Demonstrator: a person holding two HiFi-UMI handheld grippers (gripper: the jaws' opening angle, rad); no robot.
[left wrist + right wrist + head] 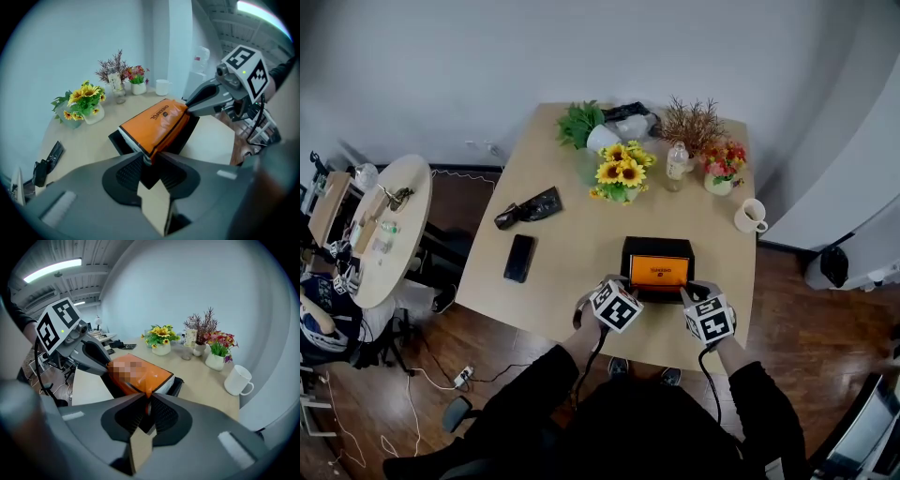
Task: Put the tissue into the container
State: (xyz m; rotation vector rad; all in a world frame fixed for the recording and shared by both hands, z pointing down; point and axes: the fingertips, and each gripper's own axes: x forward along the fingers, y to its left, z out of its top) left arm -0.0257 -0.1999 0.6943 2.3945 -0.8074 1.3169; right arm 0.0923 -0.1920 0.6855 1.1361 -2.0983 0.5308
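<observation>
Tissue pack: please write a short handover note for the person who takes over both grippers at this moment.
Grippers: the left gripper has its jaws shut on one corner of the orange tissue pack; the right gripper has its jaws shut on another corner.
Things: the pack is tilted over the open black container, which stands on the table. It does not look fully seated inside.
Done: pack gripped and brought to the container.
Left: lower it fully in, open both jaws, draw back.
</observation>
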